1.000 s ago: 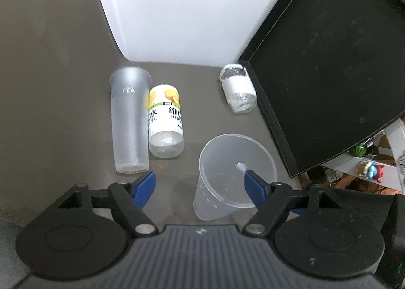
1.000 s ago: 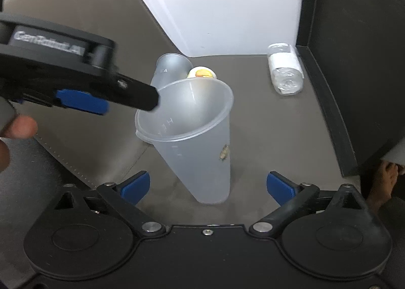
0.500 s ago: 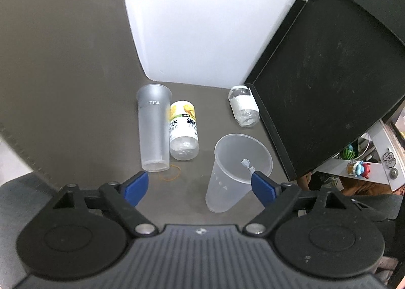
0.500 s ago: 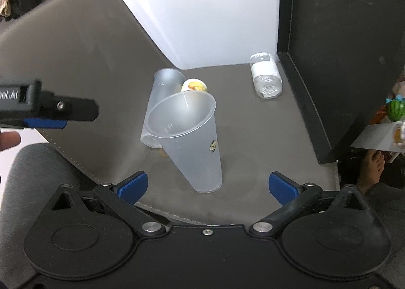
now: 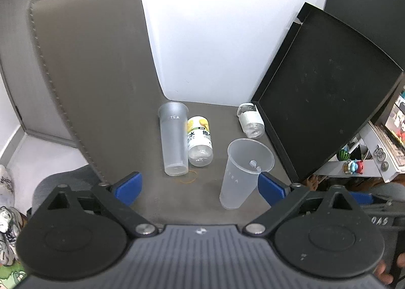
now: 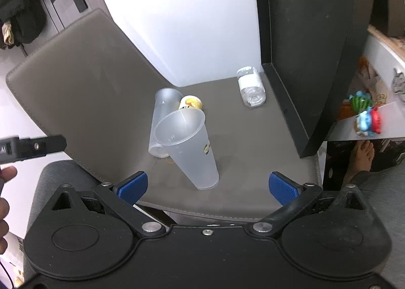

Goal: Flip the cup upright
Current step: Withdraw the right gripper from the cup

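A clear frosted plastic cup (image 5: 244,170) stands upright, mouth up, on the grey mat (image 5: 217,195); it also shows in the right wrist view (image 6: 188,147). A second frosted cup marked TEA (image 5: 173,139) lies on its side to the left, and shows in the right wrist view (image 6: 159,117) behind the upright one. My left gripper (image 5: 200,187) is open and empty, above and in front of the cups. My right gripper (image 6: 207,185) is open and empty, hanging back from the upright cup.
A yellow-labelled bottle (image 5: 200,139) lies beside the TEA cup. A small clear bottle (image 5: 250,122) lies by the black board (image 5: 324,91) on the right. A white panel (image 5: 222,36) stands behind. A rubber band (image 5: 188,177) lies on the mat.
Both grippers have pulled back and up from the upright cup, so the scene looks smaller. The cup stays standing where it was.
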